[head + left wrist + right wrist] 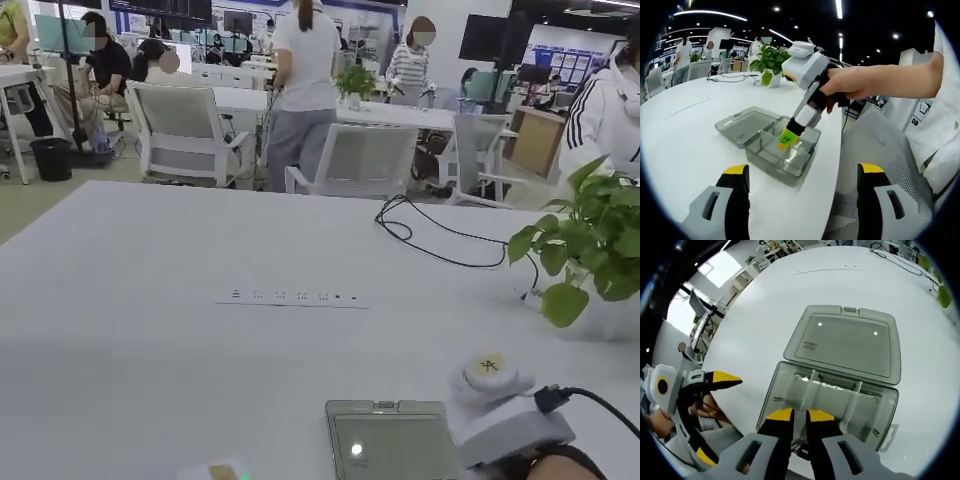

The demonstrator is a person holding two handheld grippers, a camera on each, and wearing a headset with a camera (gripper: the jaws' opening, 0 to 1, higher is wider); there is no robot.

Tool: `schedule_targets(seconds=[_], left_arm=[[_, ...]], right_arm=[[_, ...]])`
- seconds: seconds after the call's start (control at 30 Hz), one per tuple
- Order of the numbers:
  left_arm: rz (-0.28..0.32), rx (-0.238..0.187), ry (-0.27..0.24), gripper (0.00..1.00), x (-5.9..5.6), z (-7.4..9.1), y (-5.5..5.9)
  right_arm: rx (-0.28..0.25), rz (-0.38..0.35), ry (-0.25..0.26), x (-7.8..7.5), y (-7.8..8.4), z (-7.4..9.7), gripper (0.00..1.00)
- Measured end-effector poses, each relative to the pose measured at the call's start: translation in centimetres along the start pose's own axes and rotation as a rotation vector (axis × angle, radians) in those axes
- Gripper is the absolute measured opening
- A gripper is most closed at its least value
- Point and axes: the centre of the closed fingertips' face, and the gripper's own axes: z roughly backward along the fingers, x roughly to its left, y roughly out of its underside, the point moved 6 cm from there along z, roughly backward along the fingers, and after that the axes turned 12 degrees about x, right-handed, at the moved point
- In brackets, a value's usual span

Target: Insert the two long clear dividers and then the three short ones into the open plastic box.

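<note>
Dividers [809, 390] of clear plastic stand upright in the box [892, 402], just under the right hand-held gripper [800, 416]. Its jaws are almost together, but whether they pinch a piece cannot be told. The left hand-held gripper [802, 170] hangs open and empty nearby. A clear piece, hard to see, could miss its slot and tilt or jam. The box sits on the tabletop [765, 315], lid [845, 340] flat behind it, with at least two cross pieces inside.
</note>
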Motion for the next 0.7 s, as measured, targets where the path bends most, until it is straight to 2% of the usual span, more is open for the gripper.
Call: schedule_targets(seconds=[0.13, 0.4, 0.57, 0.7], left_arm=[[0.009, 0.0, -0.013, 0.91, -0.2, 0.2, -0.1], [0.009, 0.02, -0.032, 0.94, -0.9, 0.4, -0.1], [0.017, 0.025, -0.067, 0.97, -0.9, 0.5, -0.5], [0.029, 0.029, -0.101, 0.98, -1.0, 0.6, -0.8]], right_arm=[[-0.035, 0.01, -0.021, -0.2, 0.0, 0.5, 0.13], [-0.133, 0.01, -0.113, -0.3, -0.2, 2.6, 0.21], [-0.191, 0.062, -0.159, -0.5, -0.1, 4.5, 0.28], [-0.218, 0.109, -0.206, -0.8, 0.1, 6.1, 0.31]])
